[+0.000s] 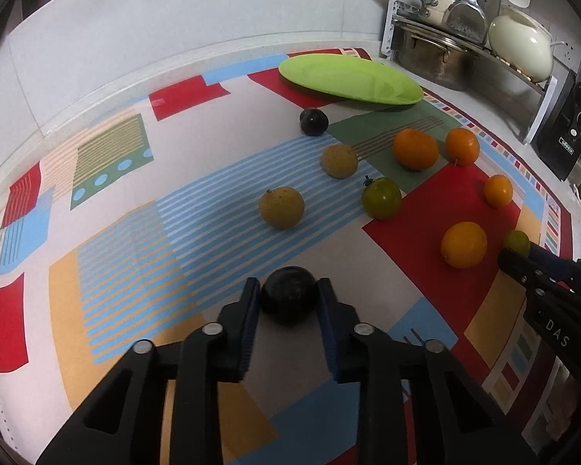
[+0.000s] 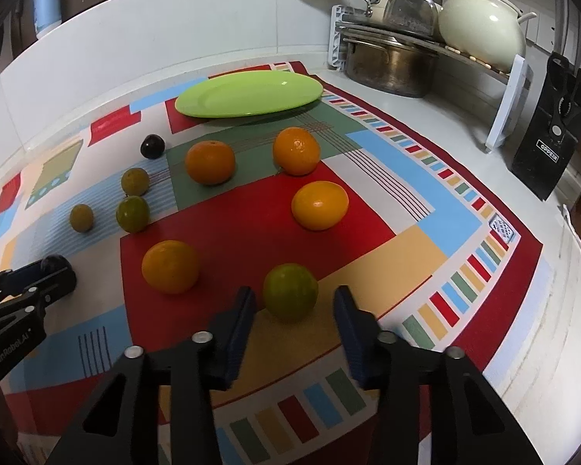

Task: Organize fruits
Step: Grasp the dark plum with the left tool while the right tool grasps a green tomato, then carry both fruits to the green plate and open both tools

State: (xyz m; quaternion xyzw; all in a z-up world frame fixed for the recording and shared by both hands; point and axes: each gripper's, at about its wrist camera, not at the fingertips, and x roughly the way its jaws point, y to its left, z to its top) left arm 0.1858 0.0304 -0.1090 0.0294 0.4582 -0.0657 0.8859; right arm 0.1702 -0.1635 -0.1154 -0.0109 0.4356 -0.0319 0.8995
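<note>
Left gripper (image 1: 289, 298): jaws closed in on a dark plum (image 1: 288, 299); both pads appear to touch its sides; the plum sits on the patterned cloth (image 1: 116, 255) near the cloth's near edge.
Right gripper (image 2: 294, 304): jaws wide apart, holding nothing; a green citrus (image 2: 290, 296) lies between the fingertips, a clear gap on each side.
Dark plums, count: two. One in the left gripper; a second plum (image 1: 313, 121) lies toward the far edge of the cloth, just in front of the plate.
Oranges, count: four. Nearest orange (image 2: 170, 266) lies just left of the green citrus; a second orange (image 2: 320, 205) is mid-cloth; two more (image 2: 210, 162) (image 2: 296, 150) lie side by side nearer the plate.
Green fruits, count: two. The citrus at the right gripper, and a green fruit (image 2: 132, 213) mid-cloth toward the left.
Yellow-brown fruits, count: two (image 1: 281, 207) (image 1: 339, 161), on the blue-striped patch, apart from each other.
Plate: one, lime green plate (image 2: 248, 94), bare, at the far edge of the cloth.
Beyond the cloth: rack (image 2: 426, 38) in the far right corner of the counter, carrying pots and a cream pot.
</note>
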